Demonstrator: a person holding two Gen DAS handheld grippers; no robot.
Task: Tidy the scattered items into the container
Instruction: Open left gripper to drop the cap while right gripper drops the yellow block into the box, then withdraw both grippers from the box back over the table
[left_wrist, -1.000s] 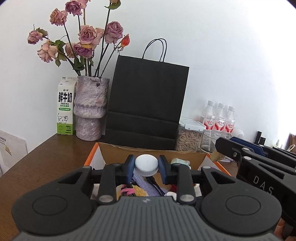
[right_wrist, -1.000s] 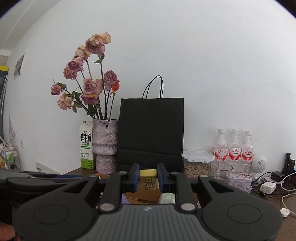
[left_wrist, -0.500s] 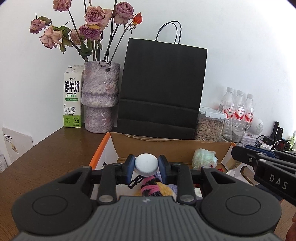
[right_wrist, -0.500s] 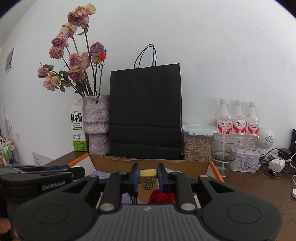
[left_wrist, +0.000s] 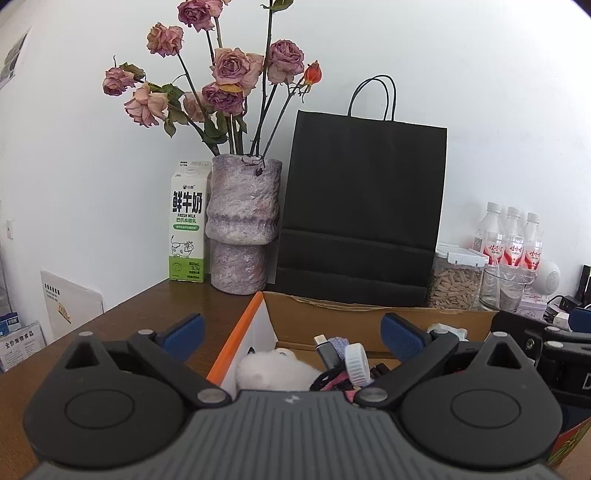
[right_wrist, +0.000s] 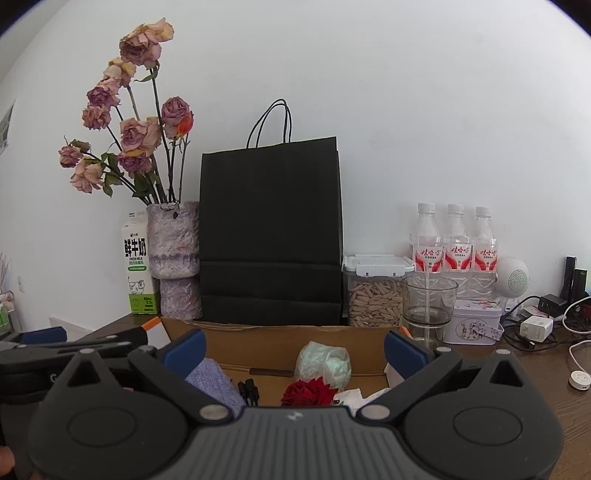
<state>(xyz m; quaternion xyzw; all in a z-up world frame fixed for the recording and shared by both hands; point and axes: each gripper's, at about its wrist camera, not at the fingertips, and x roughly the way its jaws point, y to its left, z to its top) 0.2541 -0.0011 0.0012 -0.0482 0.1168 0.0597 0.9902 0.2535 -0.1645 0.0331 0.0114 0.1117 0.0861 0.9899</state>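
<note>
An open cardboard box (left_wrist: 369, 321) with an orange edge stands on the brown table; it also shows in the right wrist view (right_wrist: 280, 341). My left gripper (left_wrist: 291, 332) is open and empty above the box. Below it lie a white ribbed cap (left_wrist: 357, 363), a white fluffy item (left_wrist: 273, 373), a grey plug (left_wrist: 327, 352) and pink cords. My right gripper (right_wrist: 293, 345) is open and empty above the box. Below it lie a red rose (right_wrist: 308, 393), a pale green wad (right_wrist: 325, 363), a purple cloth (right_wrist: 216, 380) and black connectors (right_wrist: 249, 391).
Behind the box stand a black paper bag (right_wrist: 271, 236), a vase of dried roses (right_wrist: 175, 258), a milk carton (right_wrist: 138, 266), a seed jar (right_wrist: 376, 291), a glass (right_wrist: 428, 304), three water bottles (right_wrist: 456, 243) and a tin (right_wrist: 472, 326). Chargers and cables (right_wrist: 535, 326) lie at the right.
Both grippers have opened. The white cap left the left gripper and lies in the box. The yellow-topped item is gone from the right gripper and is out of sight.
</note>
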